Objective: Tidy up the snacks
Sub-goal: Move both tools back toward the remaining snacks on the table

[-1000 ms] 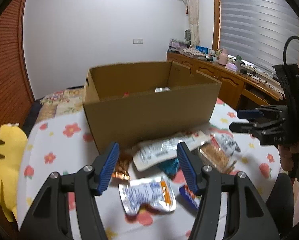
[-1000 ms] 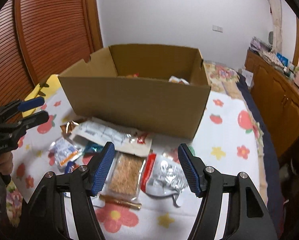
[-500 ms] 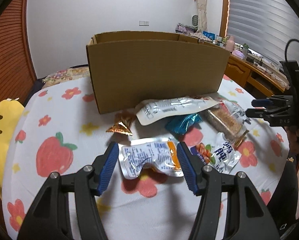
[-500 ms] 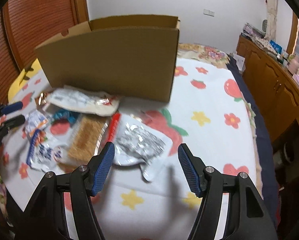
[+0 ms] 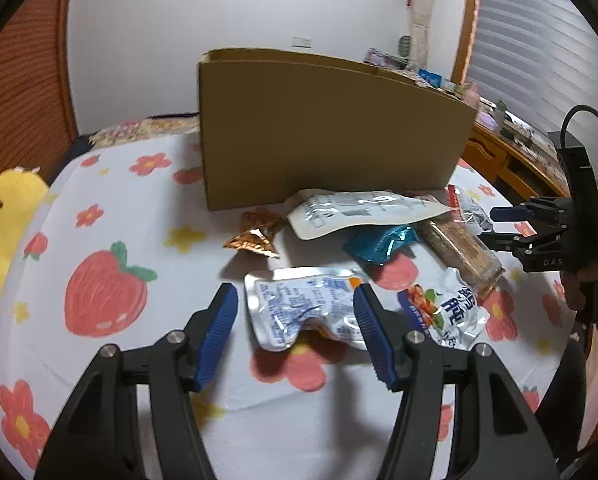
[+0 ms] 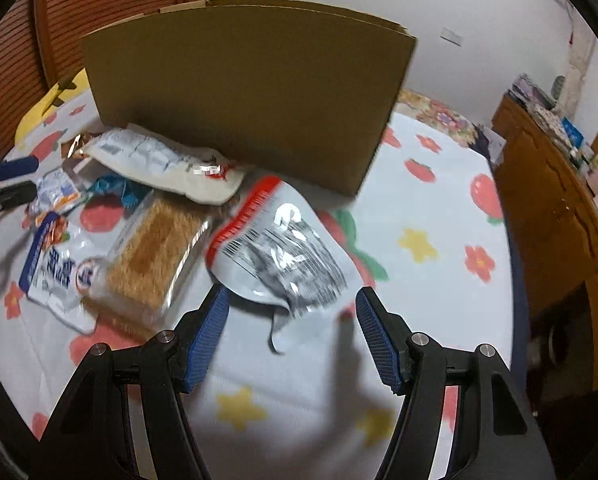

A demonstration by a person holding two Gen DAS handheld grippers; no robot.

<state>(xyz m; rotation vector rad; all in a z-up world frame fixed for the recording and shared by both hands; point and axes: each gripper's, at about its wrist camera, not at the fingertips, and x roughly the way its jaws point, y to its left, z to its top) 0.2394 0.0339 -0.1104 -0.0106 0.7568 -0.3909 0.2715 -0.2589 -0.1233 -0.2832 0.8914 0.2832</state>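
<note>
Through my left wrist camera, I am holding my left hand-held gripper (image 5: 295,322) wide and empty, straddling a blue-and-white pouch (image 5: 299,310) lying on the bed (image 5: 111,240) before the cardboard box (image 5: 331,132). Through my right wrist camera, I am holding my right hand-held gripper (image 6: 293,316) wide and empty around a silver packet (image 6: 279,256). Several snacks are lying outside the box, so most sorting, I judge, is remaining.
</note>
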